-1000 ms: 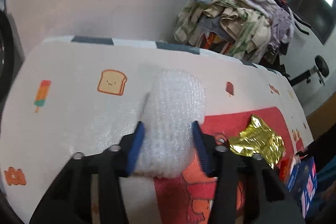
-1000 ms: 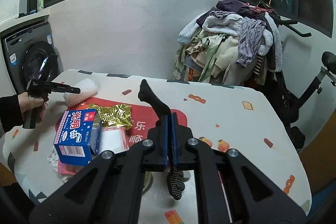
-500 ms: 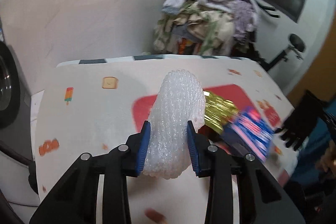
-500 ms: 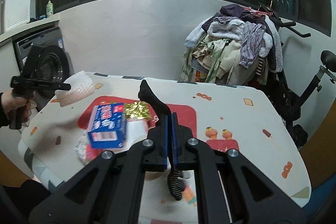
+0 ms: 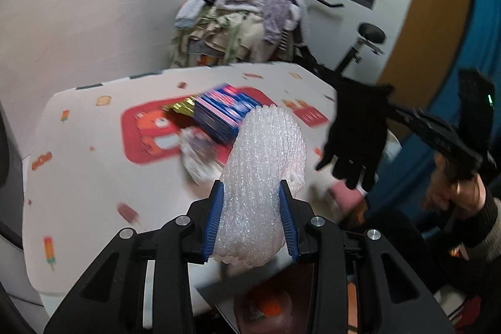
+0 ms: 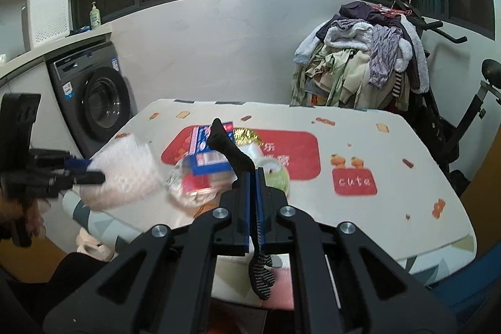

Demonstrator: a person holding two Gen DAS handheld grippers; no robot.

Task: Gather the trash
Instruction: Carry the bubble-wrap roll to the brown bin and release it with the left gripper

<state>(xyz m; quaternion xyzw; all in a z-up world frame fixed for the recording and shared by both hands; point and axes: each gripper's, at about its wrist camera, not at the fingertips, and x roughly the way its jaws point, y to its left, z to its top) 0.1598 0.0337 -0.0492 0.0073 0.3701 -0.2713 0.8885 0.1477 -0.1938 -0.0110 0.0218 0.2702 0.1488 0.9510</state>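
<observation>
We are seeing a white, knobbly bubble-wrap roll (image 5: pixel 263 177), translucent and squashed, being clamped upright between the left gripper's (image 5: pixel 250 221) blue pads above the table's (image 5: pixel 78 177) near edge. The right gripper (image 6: pixel 256 208), jaws together, is pinching a black glove (image 6: pixel 230 149) over the blue box (image 6: pixel 206 152).

**Surfaces and materials on and around the counter**

The left tongs (image 5: pixel 250 219) are matt black plastic with ribbed blue pads and bright metal screw heads; between them sits a roll of bubble wrap (image 5: pixel 261 177), translucent, knobbly and faintly shiny. The right tongs (image 6: pixel 256 208), of the same matt plastic, pinch a black knit glove (image 6: pixel 233 154), soft cloth with a dotted grip texture on its low end. The counter (image 6: pixel 360 146) wears a smooth, printed cover. At centre frame lie a glossy cardboard box (image 6: pixel 205 151) and crinkled gold foil (image 6: pixel 245 136). The washing machine (image 6: pixel 94 102) at left looks satin grey metal.
</observation>
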